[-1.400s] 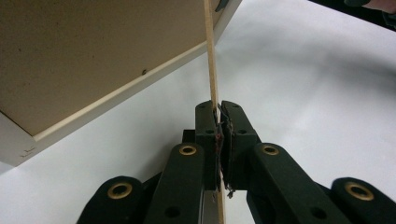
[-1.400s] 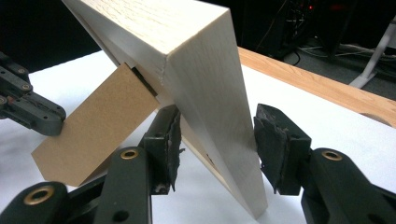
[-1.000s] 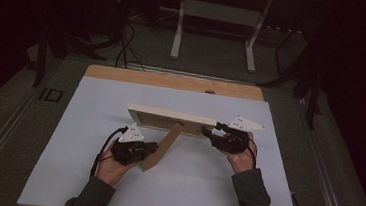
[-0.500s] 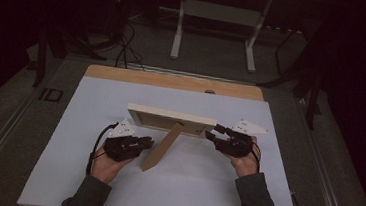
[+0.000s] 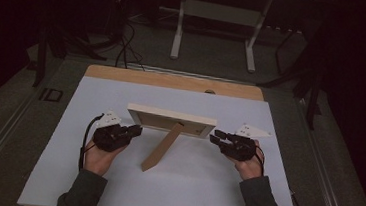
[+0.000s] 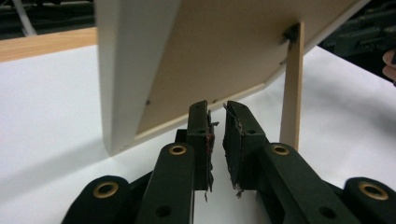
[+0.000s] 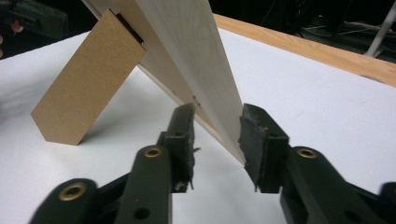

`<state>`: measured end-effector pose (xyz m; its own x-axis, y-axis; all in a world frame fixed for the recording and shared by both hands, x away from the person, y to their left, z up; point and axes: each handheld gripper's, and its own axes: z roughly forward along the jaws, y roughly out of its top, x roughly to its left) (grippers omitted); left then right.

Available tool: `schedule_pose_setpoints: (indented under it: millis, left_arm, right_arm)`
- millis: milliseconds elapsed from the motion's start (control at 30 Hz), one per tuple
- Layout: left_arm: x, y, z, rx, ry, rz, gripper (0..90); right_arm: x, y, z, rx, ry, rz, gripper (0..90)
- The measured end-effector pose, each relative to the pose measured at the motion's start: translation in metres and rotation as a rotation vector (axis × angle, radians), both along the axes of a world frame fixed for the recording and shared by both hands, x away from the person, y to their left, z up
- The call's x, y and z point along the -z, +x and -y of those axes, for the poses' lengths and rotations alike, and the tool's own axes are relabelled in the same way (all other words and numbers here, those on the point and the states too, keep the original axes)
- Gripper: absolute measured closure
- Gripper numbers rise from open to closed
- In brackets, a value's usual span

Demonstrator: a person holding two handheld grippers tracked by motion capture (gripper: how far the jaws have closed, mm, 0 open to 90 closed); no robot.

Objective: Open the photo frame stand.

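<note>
A light wooden picture frame [image 5: 169, 118] stands upright on the white tabletop [image 5: 188, 194], back toward me, propped on its brown easel leg [image 5: 163, 146]. My left gripper [image 5: 137, 130] rests by the frame's left end. Its jaws have just been closing to a narrow slit, with nothing between them [image 6: 217, 116]; the frame's corner [image 6: 112, 116] sits just ahead. My right gripper [image 5: 215, 137] is at the frame's right end. Its jaws [image 7: 215, 121] have just been closing around the frame's edge [image 7: 187, 42]. One pad looks against the wood, and a gap remains at the other.
A strip of bare wooden tabletop [image 5: 173, 80] runs along the far edge. Beyond it are a dark floor, cables and a metal stand [image 5: 218, 16]. White surface lies open in front of the easel leg and to both sides.
My left gripper has drawn away from the easel leg toward the frame's left end. The right gripper has stayed at the frame's right end, and its jaws have narrowed.
</note>
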<state>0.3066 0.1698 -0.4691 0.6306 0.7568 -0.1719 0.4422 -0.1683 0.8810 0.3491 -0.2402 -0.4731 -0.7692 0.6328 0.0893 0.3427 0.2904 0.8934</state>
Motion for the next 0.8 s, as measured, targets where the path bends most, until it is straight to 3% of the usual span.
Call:
schedule_pose_setpoints:
  millis: [367, 567, 800]
  left_arm:
    - [-0.007, 0.009, -0.004, -0.030, 0.014, 0.008, 89.6]
    - [-0.007, 0.011, -0.005, -0.040, 0.010, 0.008, 90.0]
    - [-0.008, 0.014, -0.005, -0.048, 0.012, 0.009, 90.0]
  right_arm:
    - [0.007, 0.002, 0.000, 0.029, -0.015, -0.002, 89.2]
    - [0.006, 0.005, 0.005, 0.081, -0.011, 0.006, 89.7]
    - [0.000, 0.013, 0.003, 0.125, 0.027, 0.009, 89.7]
